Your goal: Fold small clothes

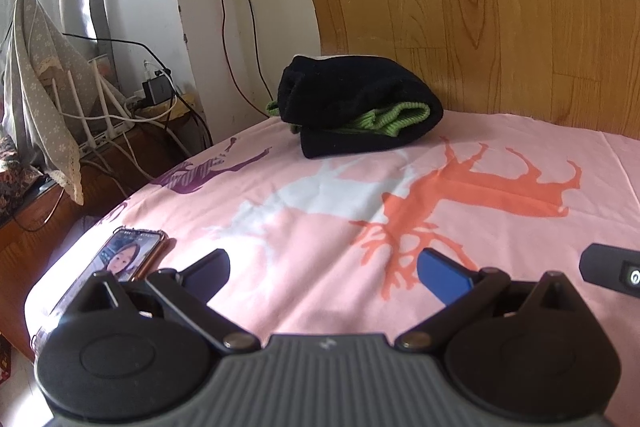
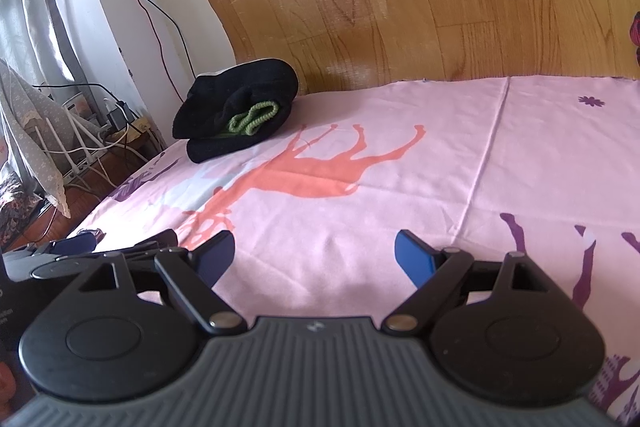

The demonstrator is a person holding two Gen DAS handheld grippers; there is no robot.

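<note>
Left gripper [image 1: 323, 269]: fingers spread wide, clamped on nothing, poised low over the pink deer-print bedsheet [image 1: 500, 287]. Right gripper [image 2: 314, 254]: likewise parted and unloaded, just above the same sheet. Folded black garment with green ribbed cuffs [image 1: 356, 107] at 12 o'clock from the left gripper, well apart, resting on the far edge of the sheet close to the wood-grain headboard [image 1: 480, 7]; at 11 o'clock from the right gripper. Smartphone [image 1: 120, 257] with lit screen at 9 o'clock, just beside the left gripper's left finger. Tangle of cables and a charger [image 1: 154, 89] at 10 o'clock, beyond the bed.
</note>
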